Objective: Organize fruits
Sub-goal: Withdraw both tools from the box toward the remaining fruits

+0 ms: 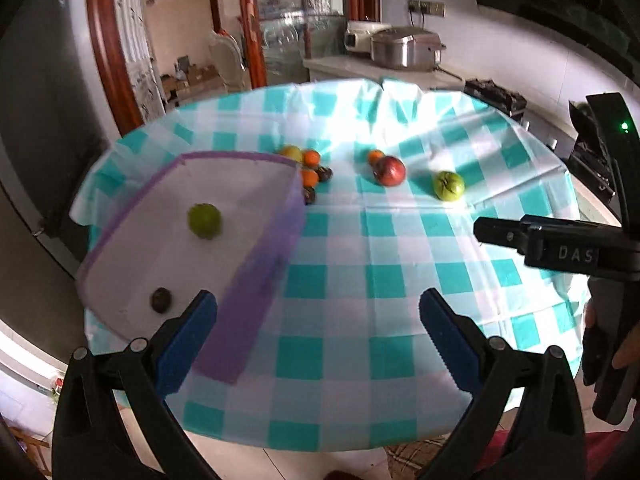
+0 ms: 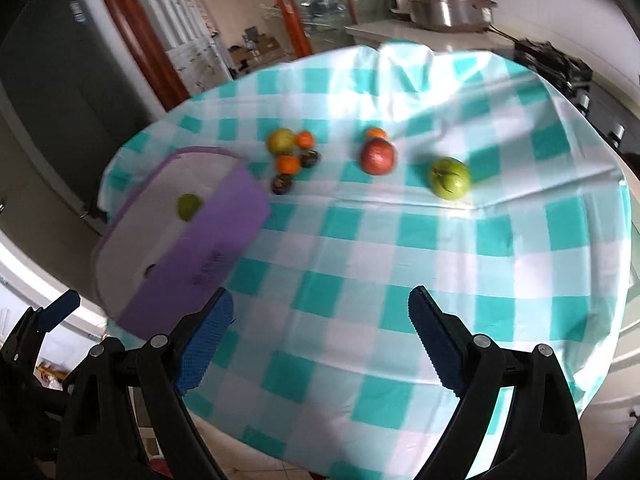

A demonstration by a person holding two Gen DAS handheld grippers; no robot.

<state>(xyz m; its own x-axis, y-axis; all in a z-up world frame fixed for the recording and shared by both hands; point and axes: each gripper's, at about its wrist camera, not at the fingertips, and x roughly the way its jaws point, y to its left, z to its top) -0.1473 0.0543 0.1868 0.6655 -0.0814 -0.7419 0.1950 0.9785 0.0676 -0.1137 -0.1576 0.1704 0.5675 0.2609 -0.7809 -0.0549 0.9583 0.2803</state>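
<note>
Both tools, my left tool and my right tool, stand apart and empty. The loose fruit lies ahead across the tabletop; the green guava sits nearest my right tool. The purple bin, at left, holds a green lime and a dark fruit.

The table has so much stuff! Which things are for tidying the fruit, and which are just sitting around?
For the job:
- purple box
- green fruit and dark fruit already inside it
- red apple
- big green fruit
- oranges
- dark plums
- yellow-green fruit

Just sitting around:
- checked tablecloth
- silver cooker on the counter behind
</note>
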